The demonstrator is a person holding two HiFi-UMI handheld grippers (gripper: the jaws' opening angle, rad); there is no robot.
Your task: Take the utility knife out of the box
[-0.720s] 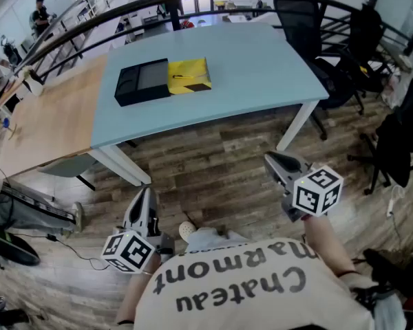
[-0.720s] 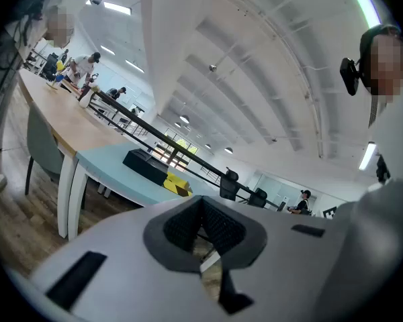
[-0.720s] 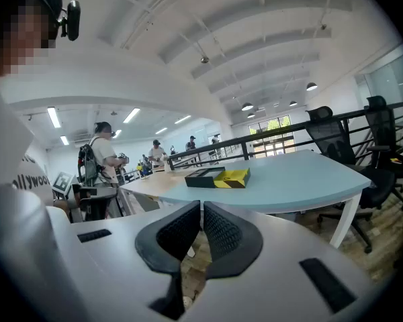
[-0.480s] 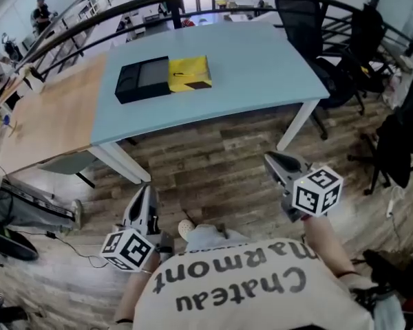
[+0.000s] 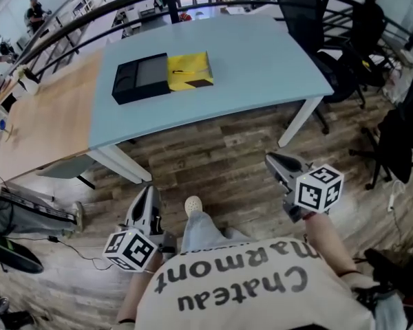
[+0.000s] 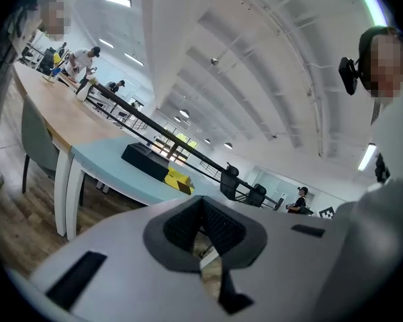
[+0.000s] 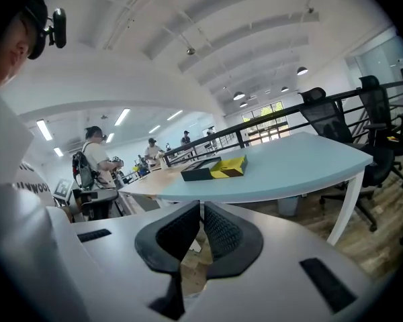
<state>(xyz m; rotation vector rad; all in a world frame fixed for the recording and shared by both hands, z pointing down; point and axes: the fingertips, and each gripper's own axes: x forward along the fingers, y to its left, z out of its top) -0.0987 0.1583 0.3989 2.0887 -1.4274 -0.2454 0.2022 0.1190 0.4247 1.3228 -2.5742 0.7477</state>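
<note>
A black box with a yellow part against its right side lies on the light blue table, far ahead of me. The same black box and yellow part show small in the right gripper view, and the black box again in the left gripper view. No utility knife is visible. My left gripper hangs low at the left over the wooden floor, jaws together, empty. My right gripper is held at the right, also shut and empty. Both are well short of the table.
A wooden table adjoins the blue one on the left. Black office chairs stand at the far right, and a dark railing runs behind the tables. People stand in the background. My shoe is on the plank floor.
The view has shifted slightly and my foot has stepped forward toward the table. Both grippers stay at about the same places, still shut.
</note>
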